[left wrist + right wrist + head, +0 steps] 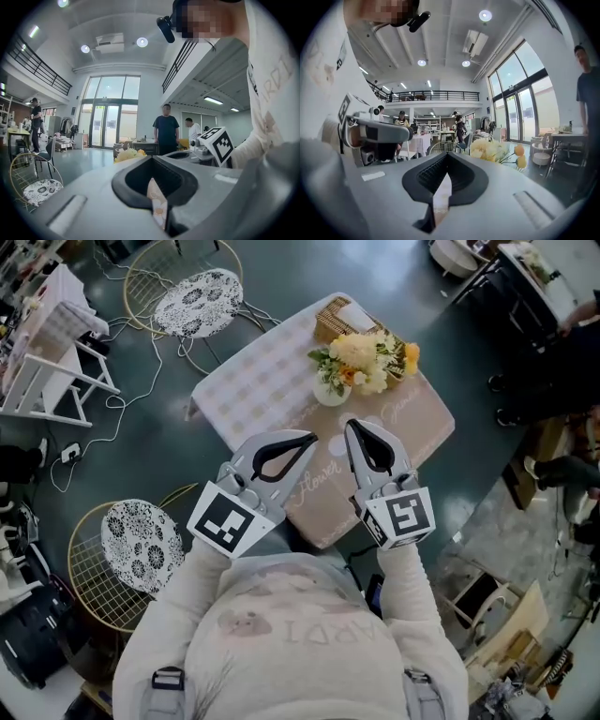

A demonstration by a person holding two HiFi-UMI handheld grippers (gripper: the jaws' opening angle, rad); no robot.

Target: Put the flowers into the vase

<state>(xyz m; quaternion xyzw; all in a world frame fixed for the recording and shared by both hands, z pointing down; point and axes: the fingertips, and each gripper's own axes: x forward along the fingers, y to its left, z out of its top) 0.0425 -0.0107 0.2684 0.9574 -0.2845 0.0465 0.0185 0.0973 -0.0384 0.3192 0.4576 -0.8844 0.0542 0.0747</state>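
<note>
Standing on the cloth-covered table (248, 381), a white vase (330, 393) holds the yellow flowers (367, 354), with what may be a wicker box (333, 317) just behind. The left gripper (314, 437) and right gripper (349, 426) hover over the table's near edge, jaws closed on nothing. A dark floor (150, 465) with wire chairs (199, 301) surrounds the table.

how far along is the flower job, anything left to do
Done: the flowers already stand in the vase on the table. In hand: nothing; the left gripper and right gripper are both shut and empty, held over the table's near edge. Left: probably nothing, since no loose flowers show on the table.
</note>
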